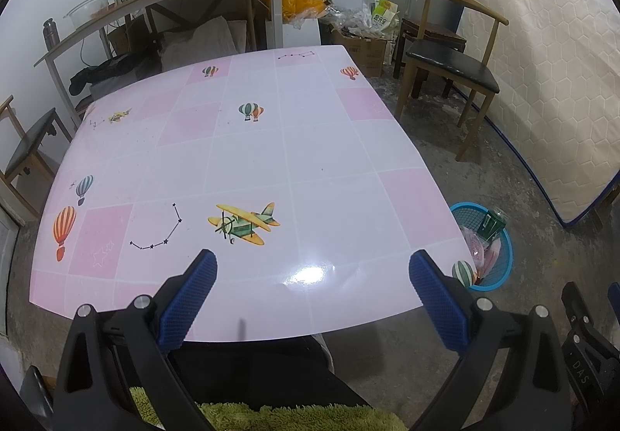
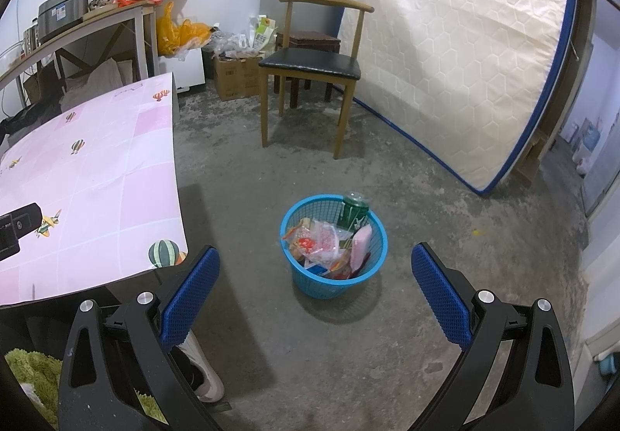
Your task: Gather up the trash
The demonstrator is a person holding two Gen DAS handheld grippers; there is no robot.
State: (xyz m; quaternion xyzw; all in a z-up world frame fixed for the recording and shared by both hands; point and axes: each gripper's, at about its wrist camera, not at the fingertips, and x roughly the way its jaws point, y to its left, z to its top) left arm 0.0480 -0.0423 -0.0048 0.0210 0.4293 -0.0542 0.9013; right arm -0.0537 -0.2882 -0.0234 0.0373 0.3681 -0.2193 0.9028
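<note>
- Both grippers are spread wide and nothing is held: the left gripper [image 1: 312, 278] is poised over the near edge of the table [image 1: 271, 144], the right gripper [image 2: 316, 274] is pointed at the floor beside it.
- Trash is found in the blue basket [image 2: 296, 278] on the concrete floor, just off the table's near right corner: wrappers [image 2: 323, 241], a green can [image 2: 353, 214] and a pink packet [image 2: 360, 243] are piled inside.
- No loose item is seen on the table; only printed balloons and planes, plus a few dark specks, are shown on its pink cover.
- The collecting step is judged to be finished or nearly so, since both grippers are empty and the basket is well filled.
- A check of the table's hidden parts and the floor would be called for next; if more trash is found, an open-jawed approach from above would be needed.
- Part of the basket is cut off by the table corner in the left view.
- The lower layers of the basket cannot be made out.
- Wrapper labels are too small to be read.
- The floor under the table is hidden.
- Clutter by the far wall is too blurred to be judged as trash.
</note>
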